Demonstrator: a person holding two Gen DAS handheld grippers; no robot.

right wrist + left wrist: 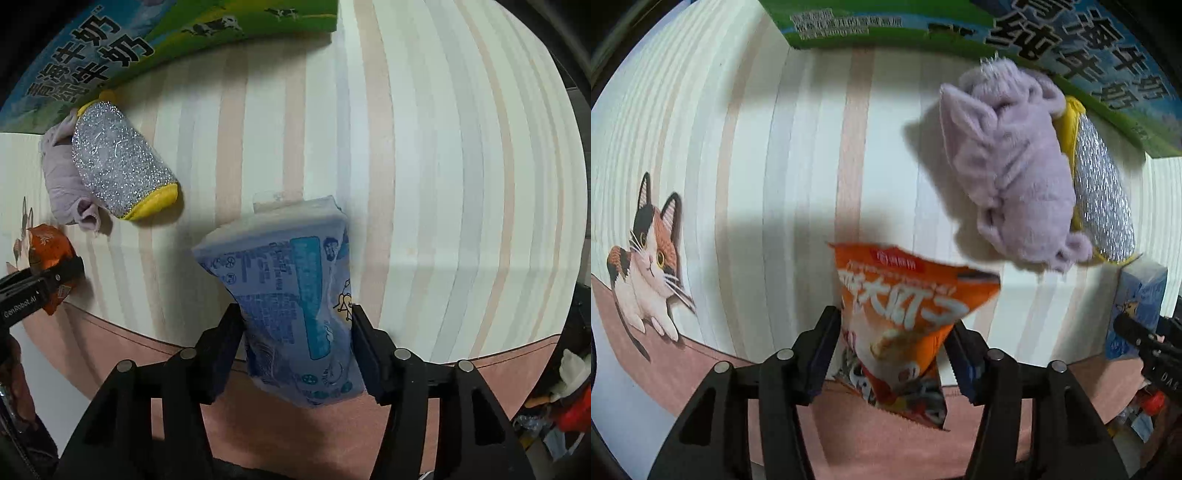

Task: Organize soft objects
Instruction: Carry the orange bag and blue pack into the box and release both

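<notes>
My left gripper point(892, 321) is shut on an orange snack bag point(905, 317) and holds it above the striped tablecloth. My right gripper point(297, 317) is shut on a blue tissue pack point(291, 291), also held over the cloth. A purple plush toy point(1008, 158) lies at the upper right of the left wrist view, touching a silver-and-yellow scrubbing sponge point(1102, 195). In the right wrist view the sponge point(122, 166) lies on the plush toy point(61, 181) at the upper left. The left gripper with the snack bag point(46, 254) shows at the left edge.
A green and blue milk carton box point(923, 26) stands along the far side; it also shows in the right wrist view point(110, 44). The tablecloth point(757, 166) has a cat picture point(646, 258) at the left. Clutter lies past the table edge point(569, 398).
</notes>
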